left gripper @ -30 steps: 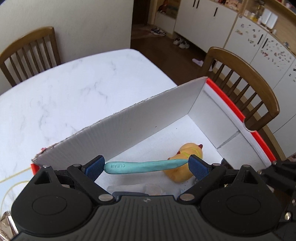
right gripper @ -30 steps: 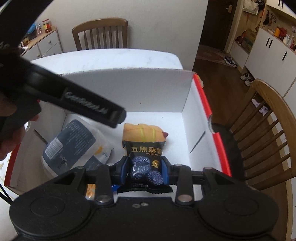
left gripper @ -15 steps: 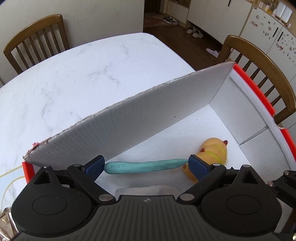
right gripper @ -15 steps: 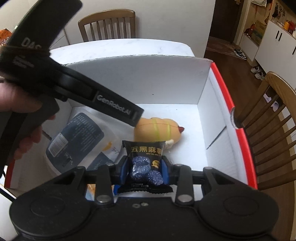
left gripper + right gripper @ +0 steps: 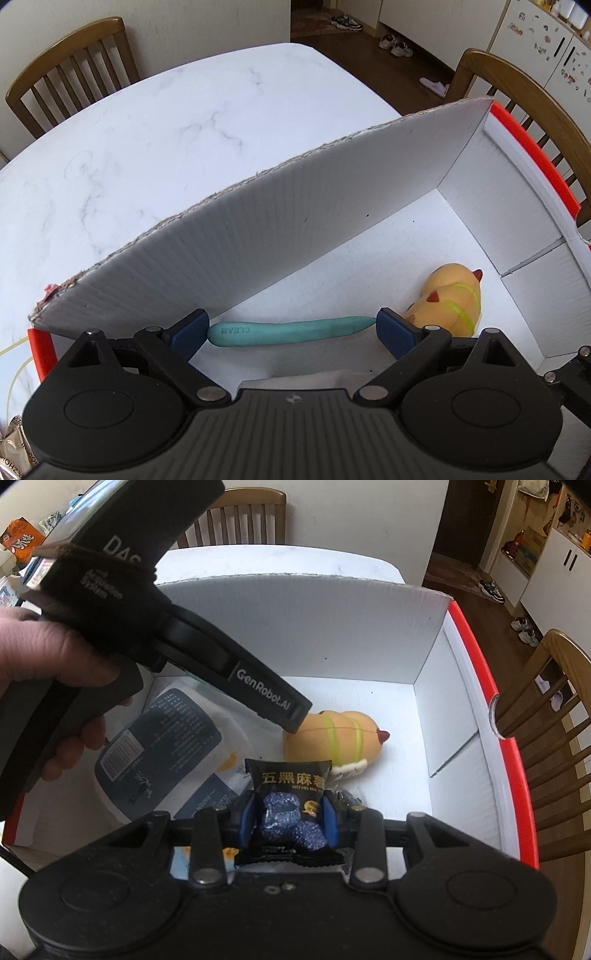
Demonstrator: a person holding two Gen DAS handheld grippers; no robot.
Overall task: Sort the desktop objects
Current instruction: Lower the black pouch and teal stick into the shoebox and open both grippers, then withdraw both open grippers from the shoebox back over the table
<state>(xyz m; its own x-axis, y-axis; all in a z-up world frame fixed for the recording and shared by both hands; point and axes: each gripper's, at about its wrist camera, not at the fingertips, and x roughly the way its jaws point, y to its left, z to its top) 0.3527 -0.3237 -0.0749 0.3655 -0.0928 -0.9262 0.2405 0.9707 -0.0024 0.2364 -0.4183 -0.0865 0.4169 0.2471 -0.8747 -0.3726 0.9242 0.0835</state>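
Note:
My left gripper [image 5: 291, 329] is shut on a teal pen-like stick marked CLEAN [image 5: 288, 329], held lengthwise between its blue pads above the floor of the white box with a red rim [image 5: 280, 221]. My right gripper [image 5: 289, 821] is shut on a black snack packet [image 5: 290, 805] with Chinese print, over the box's near side. A yellow-orange toy [image 5: 332, 734] lies on the box floor; it also shows in the left wrist view [image 5: 452, 301]. The left gripper's body [image 5: 177, 642] crosses the right wrist view above a dark blue and white pouch [image 5: 166, 746].
The box [image 5: 332, 627] stands on a white marble table [image 5: 147, 147]. Wooden chairs stand at the far side [image 5: 70, 70] and at the right [image 5: 524, 92]. A foil packet [image 5: 13, 450] lies at the lower left, outside the box. Shoes lie on the floor behind.
Both grippers have drawn back and up a little over the box, so more of the table and the box shows. Each keeps its hold.

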